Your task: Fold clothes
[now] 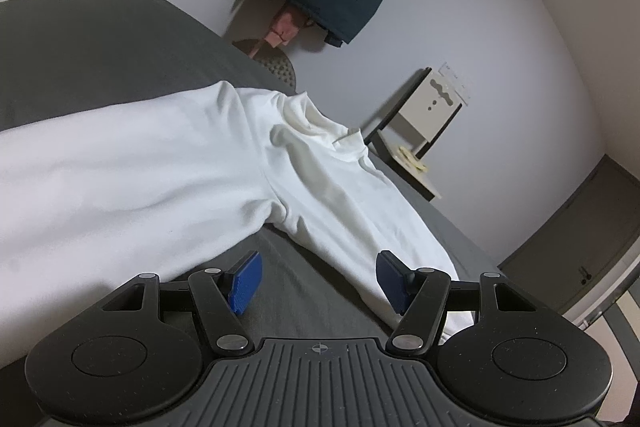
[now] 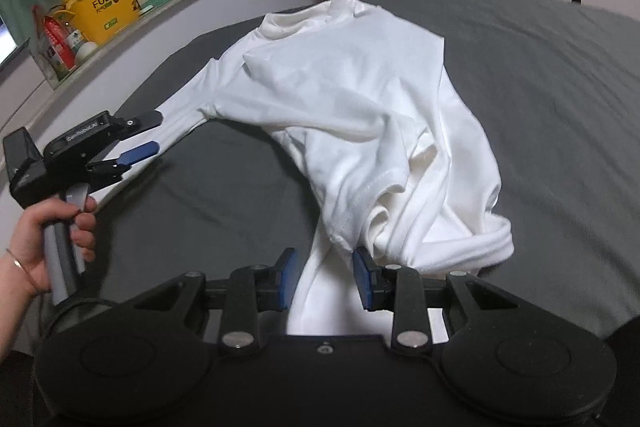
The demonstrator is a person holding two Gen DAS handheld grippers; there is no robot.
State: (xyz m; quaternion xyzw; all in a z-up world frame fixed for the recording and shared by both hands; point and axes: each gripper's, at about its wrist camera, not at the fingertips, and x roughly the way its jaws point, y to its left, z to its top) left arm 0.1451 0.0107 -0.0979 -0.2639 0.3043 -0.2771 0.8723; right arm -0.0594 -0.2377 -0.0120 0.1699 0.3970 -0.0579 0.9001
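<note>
- Left wrist view: The left gripper (image 1: 319, 281) is open. Its two blue pads (image 1: 245, 281) stand wide apart with nothing between them, only the grey bed cover (image 1: 80, 39) below.
- The white long-sleeved shirt (image 1: 160, 163) lies on the bed cover, just past the pads. One sleeve (image 1: 360, 227) runs along the bed's right edge, close under the right pad.
- The far left part of the bed is bare and smooth. A small table (image 1: 412, 167) stands beside the bed, by the pale wall.
- Right wrist view: The right gripper (image 2: 325, 281) is partly open. A strip of soft white cloth runs between its pads, but they do not squeeze it.
- The shirt (image 2: 340, 99) is bunched and wrinkly near the gripper, with a stitched hem (image 2: 352, 203).
- Bare grey cover lies on both sides of the shirt.
- A hand (image 2: 40, 239) holds the left gripper (image 2: 154, 133) by the far sleeve end (image 2: 180, 119). A crowded shelf (image 2: 160, 15) runs behind.
</note>
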